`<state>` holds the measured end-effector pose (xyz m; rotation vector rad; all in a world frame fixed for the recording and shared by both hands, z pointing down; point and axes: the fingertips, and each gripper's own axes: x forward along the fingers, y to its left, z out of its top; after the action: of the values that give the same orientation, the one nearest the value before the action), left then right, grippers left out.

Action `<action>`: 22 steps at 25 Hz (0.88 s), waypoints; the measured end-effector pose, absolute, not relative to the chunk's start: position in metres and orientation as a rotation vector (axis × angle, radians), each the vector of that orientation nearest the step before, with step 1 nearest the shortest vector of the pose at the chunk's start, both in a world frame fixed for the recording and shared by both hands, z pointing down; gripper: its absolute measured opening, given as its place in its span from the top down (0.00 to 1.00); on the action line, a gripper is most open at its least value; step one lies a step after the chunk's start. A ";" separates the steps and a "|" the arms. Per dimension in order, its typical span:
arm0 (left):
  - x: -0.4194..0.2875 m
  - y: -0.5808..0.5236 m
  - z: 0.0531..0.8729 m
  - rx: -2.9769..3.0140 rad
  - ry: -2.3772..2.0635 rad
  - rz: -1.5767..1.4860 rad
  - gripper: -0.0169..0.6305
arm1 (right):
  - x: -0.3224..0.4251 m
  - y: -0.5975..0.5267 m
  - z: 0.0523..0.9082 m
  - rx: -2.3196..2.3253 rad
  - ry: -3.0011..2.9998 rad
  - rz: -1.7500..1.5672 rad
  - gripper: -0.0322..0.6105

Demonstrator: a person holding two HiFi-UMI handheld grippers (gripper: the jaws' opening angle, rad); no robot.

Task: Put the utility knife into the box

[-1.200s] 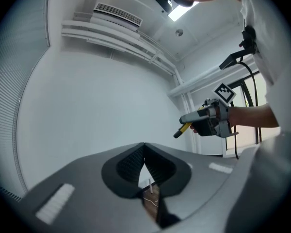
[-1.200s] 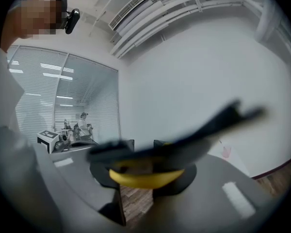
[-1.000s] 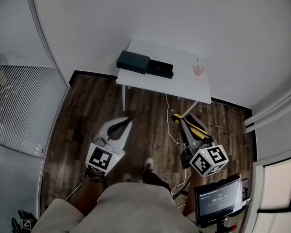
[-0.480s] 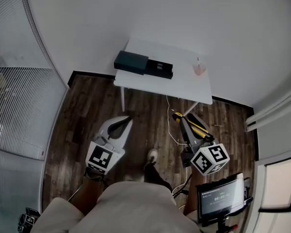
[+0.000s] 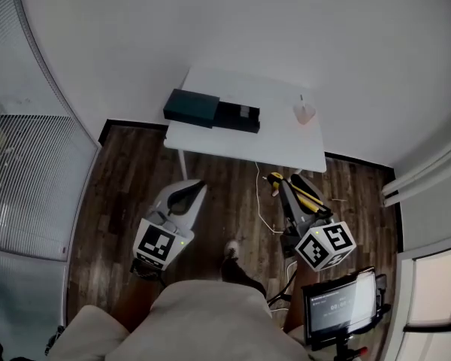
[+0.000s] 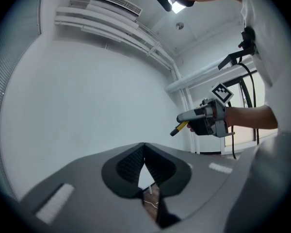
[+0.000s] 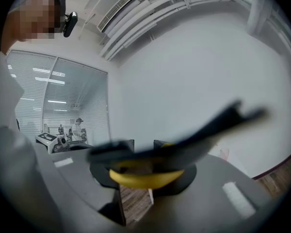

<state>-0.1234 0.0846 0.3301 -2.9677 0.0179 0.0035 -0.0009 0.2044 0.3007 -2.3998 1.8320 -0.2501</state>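
In the head view a dark box (image 5: 210, 112) lies on the white table (image 5: 278, 145) ahead, a blue-grey part on the left and a black part on the right. My right gripper (image 5: 286, 187) is shut on the yellow and black utility knife (image 5: 302, 195), over the wood floor short of the table. Seen from the right gripper view, the knife (image 7: 155, 171) lies crosswise between the jaws of that gripper (image 7: 143, 149). Level with it on the left, my left gripper (image 5: 189, 190) is shut and holds nothing; its pads meet at the tip (image 6: 144, 147). From there the right gripper (image 6: 203, 121) shows holding the knife.
A pink cup (image 5: 304, 113) stands on the table's right part. A white cable (image 5: 267, 201) trails over the floor below the table. A screen on a stand (image 5: 338, 305) is at the lower right. Slatted glass walls (image 5: 30, 164) run along the left.
The table and box have grown larger and shifted down-left in the head view as the person walks toward them. Both grippers travel along, each keeping its state.
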 end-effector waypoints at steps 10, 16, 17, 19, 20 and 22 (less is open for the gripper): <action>-0.054 0.061 0.322 -2.950 0.036 -0.010 0.98 | 0.070 0.174 0.294 -2.377 1.861 -0.241 0.75; -0.017 0.048 0.320 -2.939 0.080 -0.023 0.98 | 0.108 0.159 0.287 -2.350 1.903 -0.233 0.75; -0.010 0.046 0.319 -2.941 0.092 -0.023 0.98 | 0.115 0.157 0.286 -2.346 1.912 -0.231 0.75; 0.002 0.043 0.316 -2.939 0.111 -0.019 0.98 | 0.127 0.152 0.284 -2.341 1.931 -0.223 0.75; 0.009 0.042 0.316 -2.935 0.116 -0.017 0.98 | 0.133 0.151 0.283 -2.338 1.938 -0.218 0.75; 0.021 0.039 0.315 -2.933 0.128 -0.014 0.98 | 0.145 0.148 0.283 -2.331 1.950 -0.212 0.75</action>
<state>0.0213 0.0392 0.3155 -2.9331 0.1281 -0.0139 0.1451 0.1480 0.2827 -2.3309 1.9502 -0.2120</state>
